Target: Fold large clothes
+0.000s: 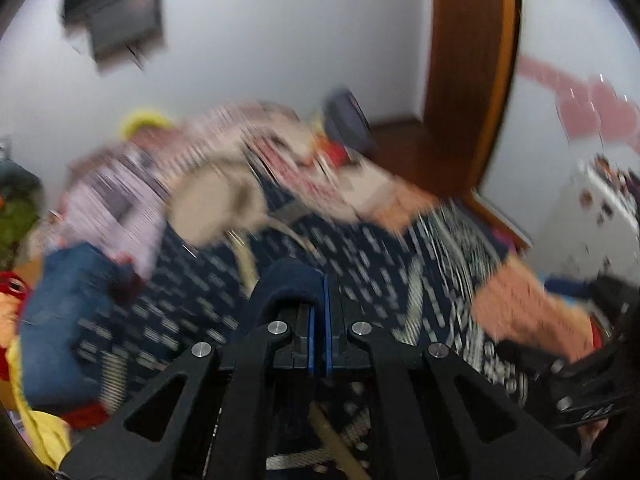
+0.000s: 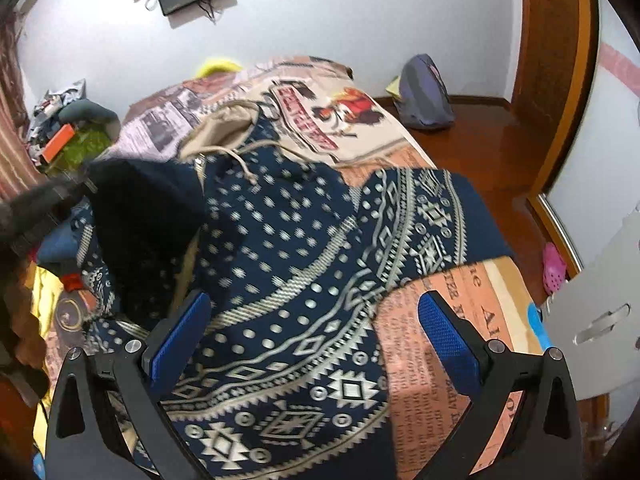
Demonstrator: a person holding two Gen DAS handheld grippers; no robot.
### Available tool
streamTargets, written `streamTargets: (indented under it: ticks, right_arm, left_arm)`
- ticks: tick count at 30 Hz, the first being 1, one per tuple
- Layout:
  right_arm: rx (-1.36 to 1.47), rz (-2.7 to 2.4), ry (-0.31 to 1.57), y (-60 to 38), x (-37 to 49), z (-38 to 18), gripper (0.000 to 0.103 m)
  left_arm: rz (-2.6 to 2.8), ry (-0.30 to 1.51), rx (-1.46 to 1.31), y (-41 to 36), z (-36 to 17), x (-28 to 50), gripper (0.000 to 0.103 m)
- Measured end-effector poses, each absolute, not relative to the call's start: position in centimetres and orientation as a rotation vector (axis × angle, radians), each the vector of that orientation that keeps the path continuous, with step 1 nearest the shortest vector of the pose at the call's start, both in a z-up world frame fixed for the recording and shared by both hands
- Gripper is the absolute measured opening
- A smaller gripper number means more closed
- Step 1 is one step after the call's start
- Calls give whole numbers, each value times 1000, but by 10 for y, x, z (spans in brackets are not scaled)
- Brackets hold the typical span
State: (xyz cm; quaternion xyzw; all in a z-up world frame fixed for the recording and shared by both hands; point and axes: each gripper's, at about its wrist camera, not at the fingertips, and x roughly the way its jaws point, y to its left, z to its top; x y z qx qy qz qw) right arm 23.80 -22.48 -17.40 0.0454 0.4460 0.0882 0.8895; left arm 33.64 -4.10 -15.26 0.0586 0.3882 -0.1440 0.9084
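A large navy hoodie with a white patterned knit (image 2: 304,280) lies spread on a bed, its beige-lined hood (image 2: 224,128) toward the far end. My left gripper (image 1: 319,280) is shut on a dark navy cuff or sleeve end of the hoodie (image 1: 292,280) and holds it above the garment; this view is blurred by motion. In the right wrist view that lifted sleeve (image 2: 148,216) hangs at the left. My right gripper (image 2: 314,332) is open and empty, just above the hoodie's lower body.
The bed has a newspaper-print cover (image 2: 440,344). A pile of clothes (image 1: 56,320) lies at the left. A purple bag (image 2: 426,92) sits on the wooden floor at the far right, beside a wooden door frame (image 2: 556,60). A white box (image 2: 600,312) stands at the right.
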Motion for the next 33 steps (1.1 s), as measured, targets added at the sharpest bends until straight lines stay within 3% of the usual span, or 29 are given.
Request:
streamTargets:
  ticks: [5, 8, 10, 12, 15, 19, 21, 24, 33]
  right_arm:
    - [82, 171, 960, -231, 240, -188, 103]
    - [76, 167, 980, -231, 241, -193, 103]
    - [72, 172, 987, -231, 241, -193, 103]
    - [64, 179, 987, -229, 241, -192, 103]
    - [49, 202, 972, -222, 241, -184, 103]
    - [12, 235, 954, -206, 242, -174, 103]
    - [-13, 253, 948, -197, 242, -172, 103]
    - [-75, 295, 949, -176, 245, -172, 103]
    - [-306, 422, 1002, -101, 254, -192, 103]
  left_arm:
    - [-427, 981, 122, -67, -205, 338, 3]
    - [-451, 1044, 144, -74, -220, 337, 11]
    - [-445, 1055, 163, -74, -218, 332, 20]
    - [-436, 1037, 161, -70, -211, 322, 47]
    - [-405, 981, 143, -48, -185, 302, 66]
    - [-334, 914, 153, -15, -160, 280, 70]
    - [-276, 891, 146, 9, -153, 271, 79]
    - [-177, 867, 152, 44, -152, 257, 83]
    - [61, 1030, 103, 134, -215, 235, 83]
